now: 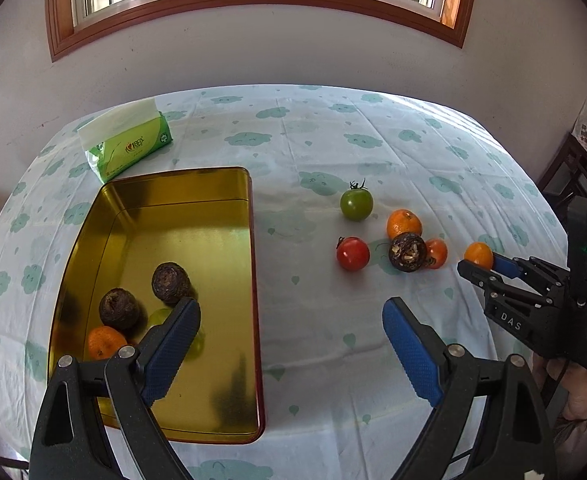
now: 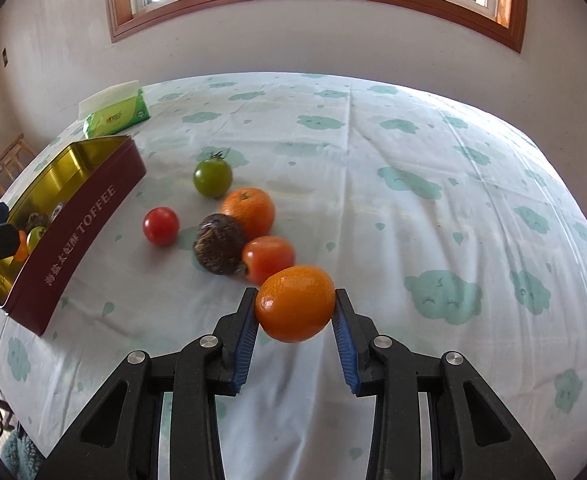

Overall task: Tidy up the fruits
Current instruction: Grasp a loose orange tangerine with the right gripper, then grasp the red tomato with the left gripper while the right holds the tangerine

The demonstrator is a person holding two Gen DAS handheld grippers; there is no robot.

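- R gripper (image 2: pixel 295 312) clamped a small round orange citrus fruit (image 2: pixel 295 304) at lower centre of frame.
- L gripper (image 1: pixel 291 334) jaws wide apart, holding nothing, over gold rectangular tin (image 1: pixel 213 200) at lower left.
- Other fruits loose on cloud-print cloth (image 2: pixel 413 160), mid-frame.
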